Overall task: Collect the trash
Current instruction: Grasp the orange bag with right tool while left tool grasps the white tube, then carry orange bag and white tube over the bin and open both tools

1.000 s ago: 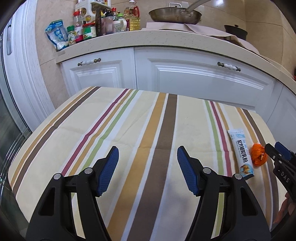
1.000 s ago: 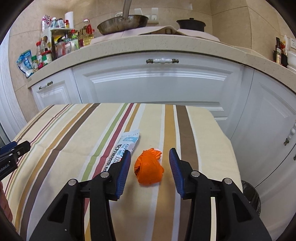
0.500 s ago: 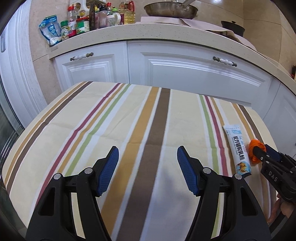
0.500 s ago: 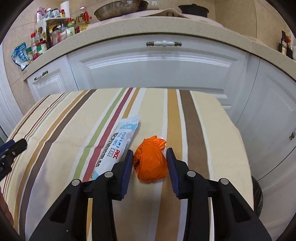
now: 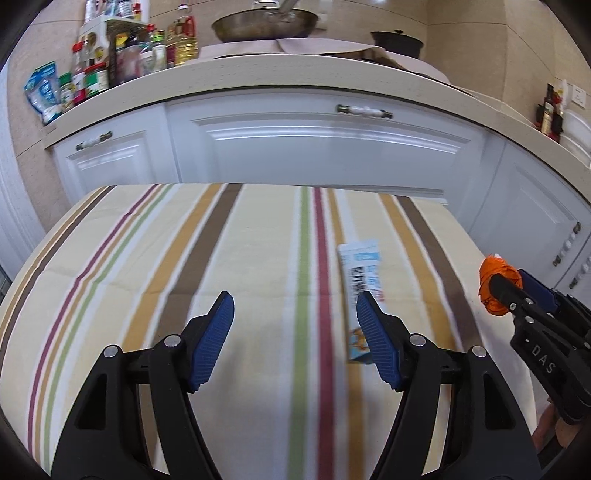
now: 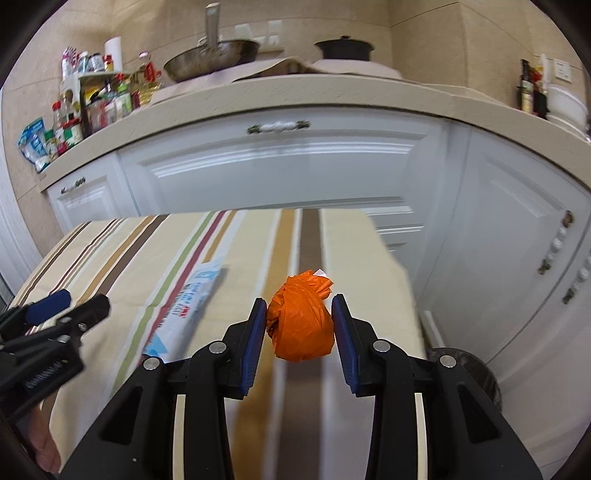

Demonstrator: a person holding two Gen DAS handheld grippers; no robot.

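Observation:
My right gripper (image 6: 298,312) is shut on a crumpled orange plastic bag (image 6: 300,321) and holds it above the striped tablecloth (image 6: 122,266); it also shows in the left wrist view (image 5: 508,286) with the bag (image 5: 493,271) in it. A white and blue wrapper (image 6: 184,306) lies flat on the cloth left of the bag. My left gripper (image 5: 295,317) is open and empty, and the wrapper (image 5: 360,280) lies just beyond its right fingertip (image 5: 373,325).
White kitchen cabinets (image 5: 325,147) stand behind the table under a beige counter with bottles and jars (image 5: 110,62), a pan (image 5: 264,22) and a black pot (image 5: 397,40). A round dark bin (image 6: 461,373) sits on the floor past the table's right edge.
My right gripper has closed on the orange bag and lifted it off the cloth. My left gripper has moved right, toward the wrapper.

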